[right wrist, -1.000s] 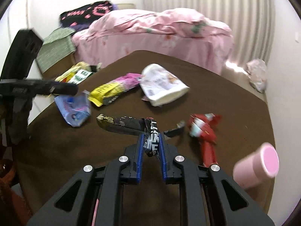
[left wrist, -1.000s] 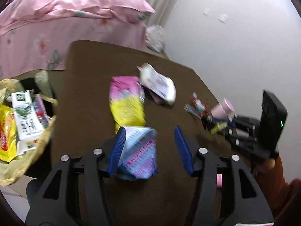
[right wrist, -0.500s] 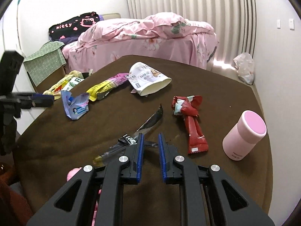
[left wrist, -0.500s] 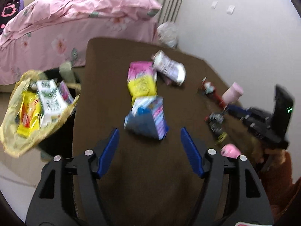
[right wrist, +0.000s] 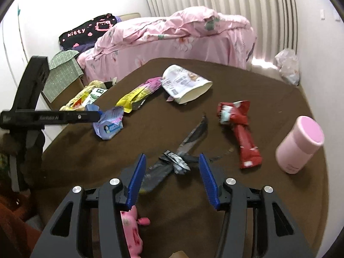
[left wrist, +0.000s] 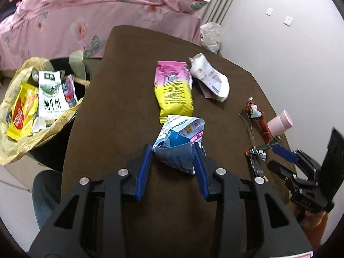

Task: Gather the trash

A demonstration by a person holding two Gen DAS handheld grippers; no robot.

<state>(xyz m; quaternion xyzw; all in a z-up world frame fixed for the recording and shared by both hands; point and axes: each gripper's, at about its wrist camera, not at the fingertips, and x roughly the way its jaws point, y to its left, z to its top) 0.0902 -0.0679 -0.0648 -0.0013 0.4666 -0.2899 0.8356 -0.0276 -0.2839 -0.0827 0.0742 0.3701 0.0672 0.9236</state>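
On the brown table (left wrist: 120, 86) lies a crumpled blue and white wrapper (left wrist: 182, 133). My left gripper (left wrist: 172, 148) is closing on it, and both blue pads touch its sides. From the right wrist view the left gripper (right wrist: 96, 112) meets that wrapper (right wrist: 109, 122) at the table's left edge. My right gripper (right wrist: 172, 158) is opening. A twisted black wrapper (right wrist: 189, 142) lies loose on the table between its jaws, touching neither pad. A pink and yellow packet (left wrist: 174, 94), a white pouch (left wrist: 211, 79) and a knotted red wrapper (right wrist: 240, 129) lie farther off.
A bin lined with a yellow bag (left wrist: 43, 99) stands left of the table and holds several packets. A pink cup (right wrist: 298, 144) lies tilted at the right. A small pink toy (right wrist: 131, 230) sits under the right gripper. A pink bed (left wrist: 86, 6) is behind.
The left gripper came forward and narrowed onto the blue and white wrapper. The right gripper's jaws spread apart and the black wrapper dropped free onto the table.
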